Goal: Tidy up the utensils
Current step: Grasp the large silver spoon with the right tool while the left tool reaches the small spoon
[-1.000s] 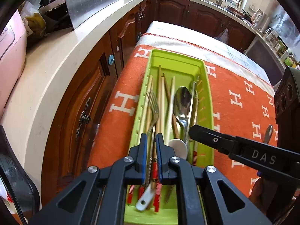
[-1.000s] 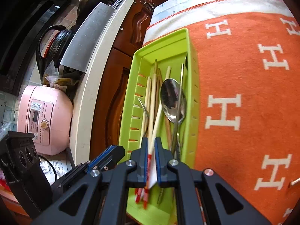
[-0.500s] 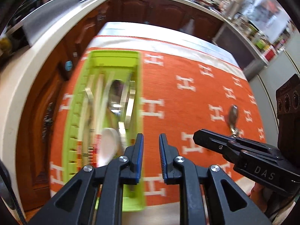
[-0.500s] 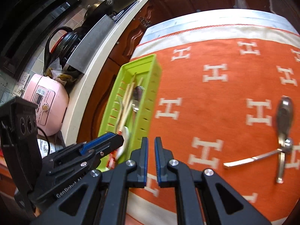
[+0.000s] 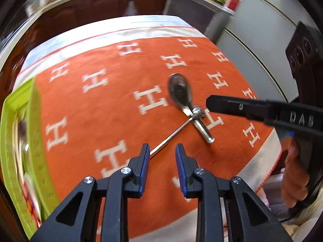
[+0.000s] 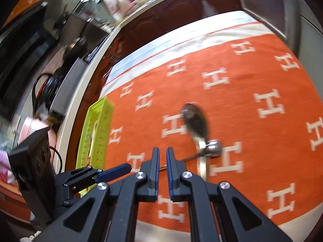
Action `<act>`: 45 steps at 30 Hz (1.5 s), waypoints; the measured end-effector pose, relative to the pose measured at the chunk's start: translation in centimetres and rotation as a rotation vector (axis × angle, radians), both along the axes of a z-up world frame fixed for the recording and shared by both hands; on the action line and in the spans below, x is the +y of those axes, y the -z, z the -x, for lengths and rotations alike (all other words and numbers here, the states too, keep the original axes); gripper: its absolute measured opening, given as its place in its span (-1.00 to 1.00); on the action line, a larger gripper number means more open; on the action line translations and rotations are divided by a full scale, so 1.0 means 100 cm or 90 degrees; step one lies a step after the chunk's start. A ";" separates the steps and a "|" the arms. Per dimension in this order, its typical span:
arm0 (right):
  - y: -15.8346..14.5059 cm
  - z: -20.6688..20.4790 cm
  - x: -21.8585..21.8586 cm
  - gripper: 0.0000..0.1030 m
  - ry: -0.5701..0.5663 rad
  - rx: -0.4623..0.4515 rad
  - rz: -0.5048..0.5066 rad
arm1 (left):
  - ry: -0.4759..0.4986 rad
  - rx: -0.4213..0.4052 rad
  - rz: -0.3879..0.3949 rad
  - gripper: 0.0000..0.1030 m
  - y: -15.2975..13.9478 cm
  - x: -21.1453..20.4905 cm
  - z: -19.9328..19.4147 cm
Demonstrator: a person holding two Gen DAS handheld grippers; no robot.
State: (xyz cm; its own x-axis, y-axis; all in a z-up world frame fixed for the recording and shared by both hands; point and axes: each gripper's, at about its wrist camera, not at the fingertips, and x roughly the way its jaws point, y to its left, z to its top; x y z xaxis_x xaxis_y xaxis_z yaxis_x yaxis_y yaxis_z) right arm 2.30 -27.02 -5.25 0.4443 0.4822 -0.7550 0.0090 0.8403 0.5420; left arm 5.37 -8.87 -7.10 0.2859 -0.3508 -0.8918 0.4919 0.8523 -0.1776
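A large steel spoon [image 5: 180, 92] [image 6: 195, 124] lies on the orange H-patterned cloth [image 5: 113, 104] [image 6: 252, 137], crossed by a slim steel utensil with a small round head [image 5: 169, 138] [image 6: 212, 147]. My left gripper [image 5: 162, 151] hovers over the slim handle's near end; its jaws are opening and nothing is pressed between them. My right gripper [image 6: 163, 155] is shut and empty, just left of the crossed utensils; its finger [image 5: 242, 106] shows at right in the left wrist view. The green utensil tray [image 5: 38, 141] [image 6: 99, 129], holding chopsticks and spoons, sits at the cloth's left edge.
A kitchen counter [image 6: 84, 74] with a kettle and a pink cooker runs along the left above brown cabinets. A hand [image 5: 292, 173] holds the right gripper's handle. The cloth's white border [image 5: 260, 167] ends near the table's front right edge.
Both grippers swung right, away from the green tray, to the crossed utensils on the cloth. The left gripper let go of the tray utensils and its jaws widened. The right stayed shut.
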 end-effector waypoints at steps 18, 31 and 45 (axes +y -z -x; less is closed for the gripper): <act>0.034 -0.008 -0.064 -0.86 0.073 0.022 -0.053 | 0.196 0.008 -0.122 -0.56 0.039 -0.070 -0.030; 0.044 -0.013 -0.071 -0.86 0.076 0.029 -0.060 | 0.197 0.016 -0.132 -0.88 0.034 -0.086 -0.042; 0.054 -0.036 -0.047 -0.86 0.016 0.039 -0.030 | 0.050 0.035 0.005 -0.97 0.003 -0.012 -0.032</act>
